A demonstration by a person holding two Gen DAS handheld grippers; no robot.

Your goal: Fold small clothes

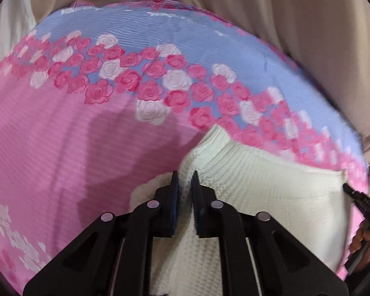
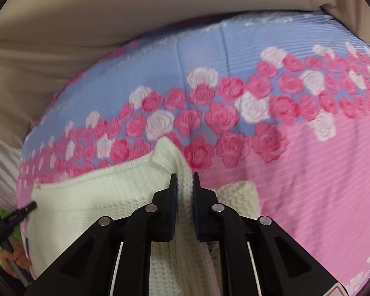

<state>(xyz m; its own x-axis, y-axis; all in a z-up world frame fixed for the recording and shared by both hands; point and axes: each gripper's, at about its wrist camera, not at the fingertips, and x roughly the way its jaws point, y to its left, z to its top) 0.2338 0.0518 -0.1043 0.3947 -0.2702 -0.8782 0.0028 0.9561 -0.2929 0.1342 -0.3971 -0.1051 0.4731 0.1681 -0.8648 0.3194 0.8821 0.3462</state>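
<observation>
- The white knitted garment (image 1: 259, 190) lies on a bed cover with pink roses (image 1: 61, 148), near the cover's front part. It looks already folded at least once, with a ribbed edge at the far corner.
- I judge that it is light, soft and thick. It will bend easily and stretch a little, and it should not slip much on the ribbed cover. It is not fragile, but loose knit can catch on a hard tip.
- The best place to take hold is a doubled edge or a corner, where the layers stay together.
- The left tongs (image 1: 184, 180) stand narrow, with a strip of the knit between the fingers. Whether the pads press it I cannot tell for sure; a small gap shows.
- The right tongs (image 2: 184, 181) are also narrow, with a fold of the same garment (image 2: 91, 197) between the fingers, and here too I cannot tell if they really press.
- The two tongs are at opposite sides of the garment.
- Beyond the garment the cover is open, so there is room to move forward. A beige curtain or sheet (image 2: 111, 37) borders the far edge.
</observation>
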